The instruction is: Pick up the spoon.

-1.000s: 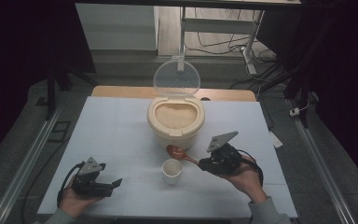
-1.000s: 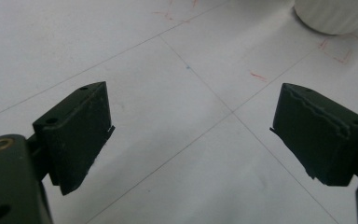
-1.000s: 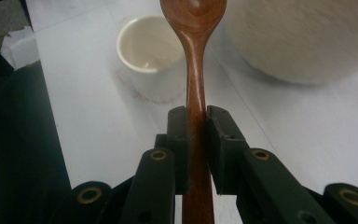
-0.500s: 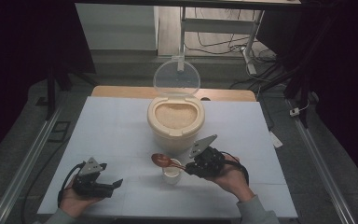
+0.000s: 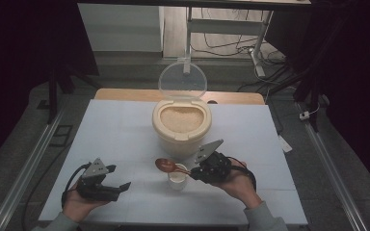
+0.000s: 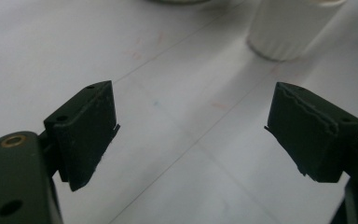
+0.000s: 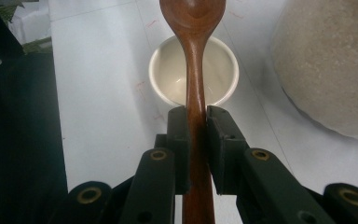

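Fingers of right gripper clamped on spoon handle, bowl fwd over cup; left gripper open.

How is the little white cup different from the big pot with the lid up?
The cup is small and white; the pot is much bigger and cream-coloured. The cup looks empty inside; the pot is filled with pale grains. The pot has a clear lid standing open behind it; the cup has no lid. The spoon, held by the right gripper, hangs over the cup, not the pot. Both are round and stand upright on the table.
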A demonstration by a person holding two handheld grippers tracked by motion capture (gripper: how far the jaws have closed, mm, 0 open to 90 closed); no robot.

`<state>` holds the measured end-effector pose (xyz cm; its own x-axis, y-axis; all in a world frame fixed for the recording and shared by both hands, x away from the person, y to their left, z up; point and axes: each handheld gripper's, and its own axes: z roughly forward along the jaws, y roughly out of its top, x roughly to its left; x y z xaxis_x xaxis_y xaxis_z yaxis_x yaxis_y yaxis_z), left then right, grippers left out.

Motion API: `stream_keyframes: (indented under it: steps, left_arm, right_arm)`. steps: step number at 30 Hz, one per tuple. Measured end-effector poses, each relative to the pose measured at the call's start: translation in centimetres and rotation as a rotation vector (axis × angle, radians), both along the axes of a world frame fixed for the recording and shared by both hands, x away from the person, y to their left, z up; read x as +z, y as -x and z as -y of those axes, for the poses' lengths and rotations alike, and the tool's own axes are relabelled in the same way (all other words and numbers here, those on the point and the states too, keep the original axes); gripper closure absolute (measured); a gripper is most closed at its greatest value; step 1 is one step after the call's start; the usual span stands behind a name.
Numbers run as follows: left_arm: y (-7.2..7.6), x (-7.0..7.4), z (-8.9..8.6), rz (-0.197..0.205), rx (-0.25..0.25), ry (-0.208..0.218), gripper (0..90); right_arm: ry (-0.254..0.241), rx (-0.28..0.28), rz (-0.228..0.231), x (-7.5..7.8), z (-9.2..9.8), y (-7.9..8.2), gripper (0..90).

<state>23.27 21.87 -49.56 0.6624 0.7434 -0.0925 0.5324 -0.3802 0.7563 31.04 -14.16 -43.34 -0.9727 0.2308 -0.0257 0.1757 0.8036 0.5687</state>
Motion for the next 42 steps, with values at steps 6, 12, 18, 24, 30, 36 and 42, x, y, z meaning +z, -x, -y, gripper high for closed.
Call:
stream_keyframes:
  steps: [6,12,18,24,30,36,42]
  left_arm:
    - [-0.4,2.1,2.0,0.017,-0.080,-0.023,15.4]
    - [-0.9,3.9,4.1,0.052,-0.143,-0.050,15.3]
    - [-1.7,5.3,6.2,0.069,-0.197,-0.070,15.1]
    - [-2.5,5.9,8.0,0.047,-0.256,-0.099,15.1]
    - [-3.3,6.5,9.3,0.042,-0.281,-0.117,15.5]
    - [-4.2,6.4,10.4,0.035,-0.298,-0.132,15.7]
    - [-4.8,6.3,11.5,0.016,-0.380,-0.159,20.2]
  right_arm:
    - [-0.003,0.004,0.006,0.0,-0.2,0.1,79.7]
    - [0.007,0.015,0.013,0.1,-0.4,0.2,79.7]
    - [0.007,0.023,0.014,0.1,-0.6,0.4,79.7]
    - [0.012,0.036,0.018,0.1,-0.8,0.5,79.7]
    - [0.009,0.046,0.019,-0.1,-1.0,0.6,79.7]
    - [0.011,0.054,0.022,0.0,-1.1,0.7,79.7]
    - [0.017,0.066,0.030,0.1,-1.2,0.8,79.7]
